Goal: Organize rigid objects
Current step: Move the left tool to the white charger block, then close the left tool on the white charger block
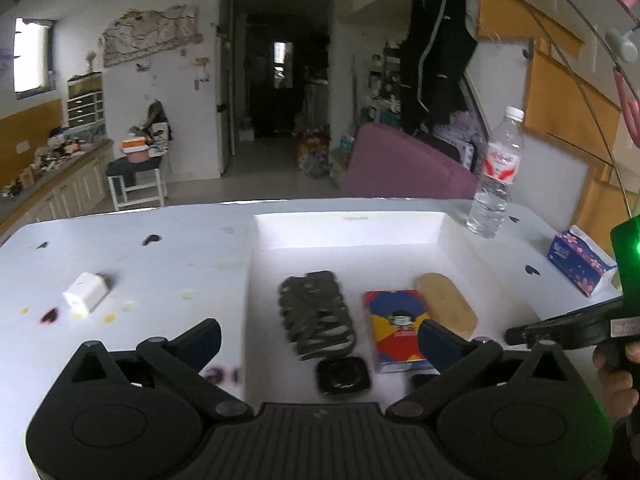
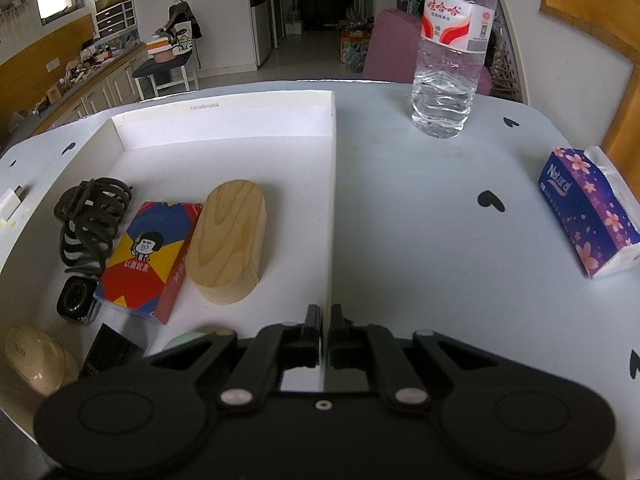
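Right gripper [image 2: 325,322] fingers pinching tray [image 2: 224,120] wall; left gripper [image 1: 320,330] wide, empty; inside: wood block [image 2: 228,240], card box [image 2: 148,256], cable [image 2: 94,216].

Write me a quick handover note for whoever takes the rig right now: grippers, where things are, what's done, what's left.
Left gripper: open, empty, above the near part of the white box.
Right gripper: fingers shut on the box's right wall, apparently steadying it.
In the box: coiled black cable, smartwatch, card pack, wooden block, beige mouse, a black item at the near edge.
Outside, on the table: white charger left of the box; water bottle and tissue pack to its right.
Left: probably the charger; keep the box held.
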The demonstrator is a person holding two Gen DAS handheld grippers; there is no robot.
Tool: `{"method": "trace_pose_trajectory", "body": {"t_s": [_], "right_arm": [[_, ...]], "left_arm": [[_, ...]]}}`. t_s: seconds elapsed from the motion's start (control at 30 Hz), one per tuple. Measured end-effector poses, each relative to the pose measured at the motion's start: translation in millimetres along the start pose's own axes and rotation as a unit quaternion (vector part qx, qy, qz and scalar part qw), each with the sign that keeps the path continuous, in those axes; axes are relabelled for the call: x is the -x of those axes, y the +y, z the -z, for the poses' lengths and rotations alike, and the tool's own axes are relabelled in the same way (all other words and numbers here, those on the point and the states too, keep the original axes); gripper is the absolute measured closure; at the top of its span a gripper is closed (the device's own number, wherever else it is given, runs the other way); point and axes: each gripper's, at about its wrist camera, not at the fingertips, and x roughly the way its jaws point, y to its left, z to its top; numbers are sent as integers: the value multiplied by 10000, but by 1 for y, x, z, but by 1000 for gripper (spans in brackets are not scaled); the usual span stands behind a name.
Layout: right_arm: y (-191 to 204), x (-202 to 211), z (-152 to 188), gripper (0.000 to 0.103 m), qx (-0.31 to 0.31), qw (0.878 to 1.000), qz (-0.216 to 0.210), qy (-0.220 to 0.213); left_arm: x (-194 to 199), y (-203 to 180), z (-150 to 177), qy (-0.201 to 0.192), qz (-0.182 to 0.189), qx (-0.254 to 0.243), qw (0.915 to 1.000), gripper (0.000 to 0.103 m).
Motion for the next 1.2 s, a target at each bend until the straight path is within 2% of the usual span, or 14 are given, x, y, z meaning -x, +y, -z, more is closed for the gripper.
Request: {"method": "trace_pose_trajectory", "body": {"t_s": [0.13,0.27,0.47,0.53,0.63,0.67,0.77,0.8,0.87,0.97,1.2], "right_arm": [[0,-1,-1,98,13,10000,10,-6],[0,-1,0,98,17,10000,14,-8],[0,-1,0,98,16,10000,24,-14],[0,-1,0,98,19,10000,27,-16],[0,-1,0,98,19,10000,26,-15],[-1,-1,-1,98,22,10000,26,-15],[0,-1,0,98,20,10000,25,-16],[0,-1,0,98,21,10000,27,-16],[0,-1,0,98,21,10000,27,-17],[0,-1,0,98,39,10000,37,-22],[2,-2,0,98,86,9999,67,-37]], "left_arm": [[11,20,5,-236,-237,107,9994,0],[15,49,9,-522,-648,206,9963,0],[1,100,20,-779,-1393,466,9861,2],[-9,118,23,-798,-1650,581,9813,6],[-32,141,22,-661,-1991,624,9757,19],[-41,148,21,-586,-2102,570,9742,26],[-65,160,24,-490,-2354,141,9706,33],[-72,163,26,-460,-2397,5,9698,37],[-86,178,20,-79,-2162,164,9762,44],[-100,199,15,184,-1928,461,9800,43],[-119,234,1,164,-1748,939,9800,41]]}}
